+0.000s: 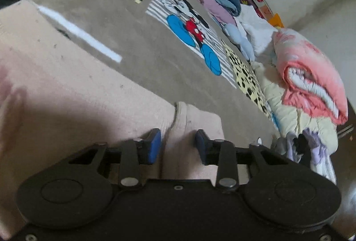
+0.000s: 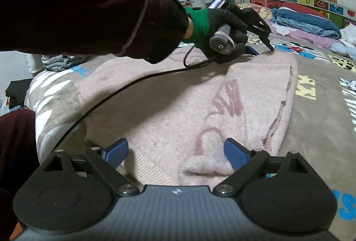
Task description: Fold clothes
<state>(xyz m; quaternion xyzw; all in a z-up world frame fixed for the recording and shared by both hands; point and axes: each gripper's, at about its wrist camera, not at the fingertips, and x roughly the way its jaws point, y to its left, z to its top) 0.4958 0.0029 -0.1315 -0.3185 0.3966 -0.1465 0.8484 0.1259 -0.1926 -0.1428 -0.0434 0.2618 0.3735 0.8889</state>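
The pink sweater (image 2: 178, 107) lies spread on the bed's grey cartoon-print blanket (image 2: 322, 120), partly folded, with one side panel already laid over its middle. The left tool (image 1: 178, 143) sits at the sweater's far edge, its blue pads on either side of a raised ridge of pink knit; the pads stand close on that fold, yet a sliver of gap shows beside each, so I cannot tell whether they truly pinch it. The right tool (image 2: 175, 152) hovers over the sweater's near end, jaws spread wide and gripping nothing, the ribbed hem and a cuff lying between its pads. The step in hand looks like taking hold of the far edge to carry it over. To do that well, the left tool should bite through both layers of the ridge before lifting, and the right tool should pin or take the sweater's near end so the knit does not drag across the blanket. From the right wrist view the left tool's tips are masked by the gloved hand (image 2: 224, 27) and its trailing cable (image 2: 124, 82). The sweater's far sleeve is out of sight, and the left view is motion-blurred, so seams are hard to read.
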